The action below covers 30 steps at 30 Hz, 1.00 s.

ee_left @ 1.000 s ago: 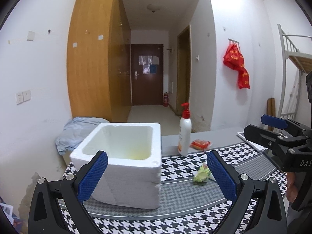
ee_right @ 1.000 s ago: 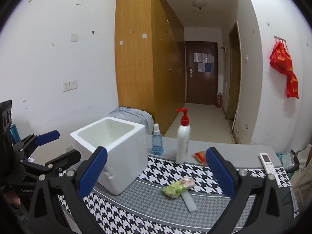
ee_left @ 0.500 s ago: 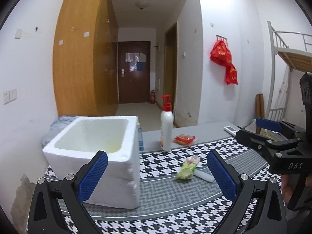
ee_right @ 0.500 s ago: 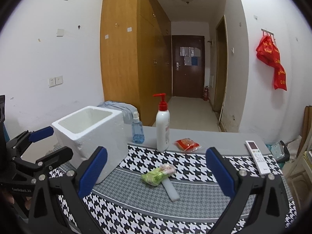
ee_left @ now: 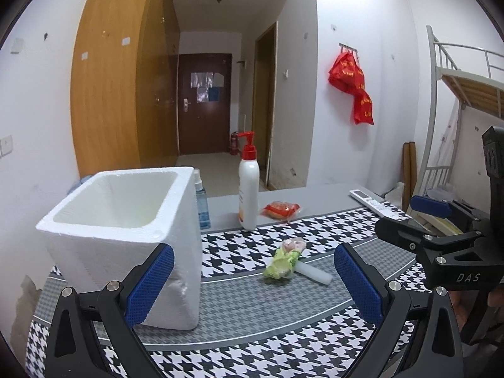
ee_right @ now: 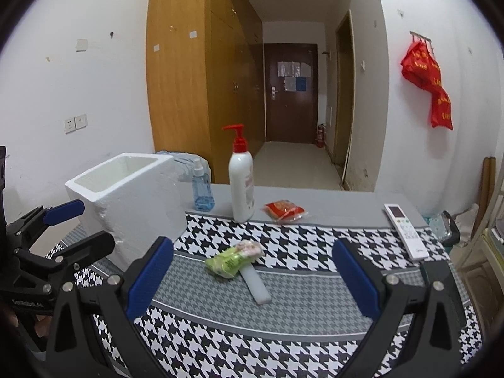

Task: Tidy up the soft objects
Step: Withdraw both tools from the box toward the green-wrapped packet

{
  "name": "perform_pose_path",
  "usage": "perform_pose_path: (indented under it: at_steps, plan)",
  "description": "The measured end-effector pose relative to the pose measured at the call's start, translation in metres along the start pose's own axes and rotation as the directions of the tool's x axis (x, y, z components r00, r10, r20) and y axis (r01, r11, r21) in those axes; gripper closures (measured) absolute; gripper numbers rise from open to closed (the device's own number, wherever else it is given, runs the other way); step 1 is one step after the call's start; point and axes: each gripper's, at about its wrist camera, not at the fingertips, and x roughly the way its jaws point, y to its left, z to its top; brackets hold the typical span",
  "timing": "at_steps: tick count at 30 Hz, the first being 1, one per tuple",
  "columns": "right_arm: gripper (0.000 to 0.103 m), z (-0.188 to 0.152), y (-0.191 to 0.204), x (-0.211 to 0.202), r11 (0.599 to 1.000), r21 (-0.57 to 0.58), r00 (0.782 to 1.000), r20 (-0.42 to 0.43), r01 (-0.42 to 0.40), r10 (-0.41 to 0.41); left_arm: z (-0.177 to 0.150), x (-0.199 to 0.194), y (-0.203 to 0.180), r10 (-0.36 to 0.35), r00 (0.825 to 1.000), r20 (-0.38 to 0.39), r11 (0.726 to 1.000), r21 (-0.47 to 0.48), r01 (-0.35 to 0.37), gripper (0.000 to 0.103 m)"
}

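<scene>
A green and pink soft packet (ee_left: pixel 285 257) (ee_right: pixel 234 257) lies mid-table on the houndstooth cloth, resting on a white foam stick (ee_left: pixel 314 273) (ee_right: pixel 257 284). A red snack packet (ee_left: pixel 280 209) (ee_right: pixel 284 209) lies farther back. A white foam box (ee_left: pixel 126 230) (ee_right: pixel 129 201) stands open at the left. My left gripper (ee_left: pixel 253 283) is open and empty, near the box's front right corner. My right gripper (ee_right: pixel 252 278) is open and empty, short of the green packet. Each gripper shows in the other's view, the right one (ee_left: pixel 409 217) and the left one (ee_right: pixel 78 220).
A white pump bottle with a red top (ee_left: pixel 249 189) (ee_right: pixel 241 182) and a small blue spray bottle (ee_right: pixel 201 189) stand at the back. A white remote (ee_right: pixel 406 230) lies at the right. A bunk bed frame (ee_left: pixel 456 94) stands at the far right.
Both cameras have swung to the right and pulled back a little; the box now sits farther left and the packets nearer the centre. Both grippers stayed open. No object moved.
</scene>
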Motion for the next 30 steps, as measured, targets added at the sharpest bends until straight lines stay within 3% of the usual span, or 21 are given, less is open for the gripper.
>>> perform_pose_path:
  at_steps: [15,30]
  plan:
    - [0.001,-0.022,-0.017,0.011,0.998,0.004,0.996,-0.061,0.061,-0.061,-0.008,0.027,-0.005,-0.029,0.998,-0.051,0.999,-0.015,0.028,0.001]
    - [0.001,-0.028,-0.024,0.025,0.998,0.014,0.993,-0.105,0.057,-0.056,-0.006,0.068,-0.016,-0.061,0.987,-0.147,0.998,0.015,0.064,0.001]
